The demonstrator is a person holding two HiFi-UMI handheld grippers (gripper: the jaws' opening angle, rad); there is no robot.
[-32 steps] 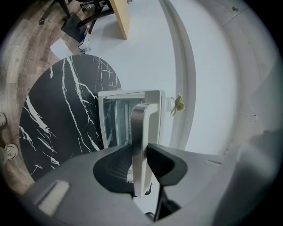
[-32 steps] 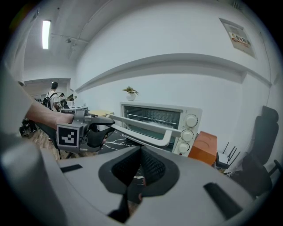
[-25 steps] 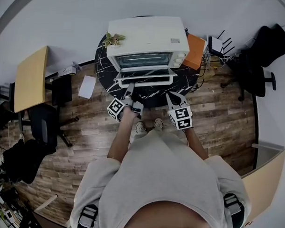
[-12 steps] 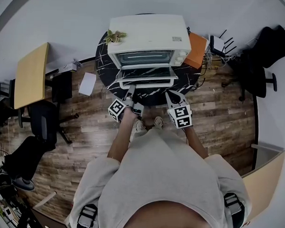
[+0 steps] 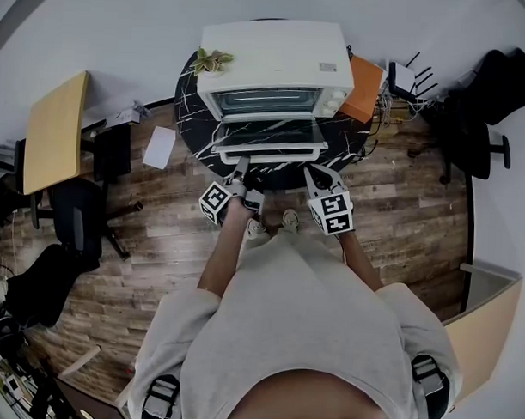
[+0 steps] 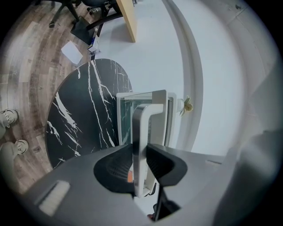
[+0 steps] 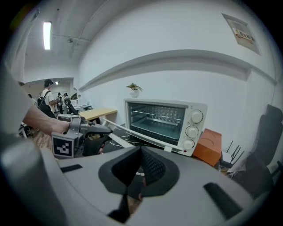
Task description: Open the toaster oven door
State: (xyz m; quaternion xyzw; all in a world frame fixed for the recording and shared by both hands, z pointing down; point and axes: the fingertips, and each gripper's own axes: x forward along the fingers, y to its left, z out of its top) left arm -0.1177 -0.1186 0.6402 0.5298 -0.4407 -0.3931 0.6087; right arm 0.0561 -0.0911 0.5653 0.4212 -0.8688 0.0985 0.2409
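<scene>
Your left tool (image 6: 140, 149) is closed to a narrow gap on the handle (image 6: 139, 126), with the bar pinched between both pads. Since a second ago it has sunk with the door (image 5: 269, 132). The door now hangs lower and flatter over the desk (image 5: 187, 116) and shows more of the cavity. Your right tool (image 7: 139, 164) has kept its place just right of the door. Its jaws are pressed together with nothing between them, and it touches nothing. The oven (image 5: 272, 59) sits at the back of the round black desk.
</scene>
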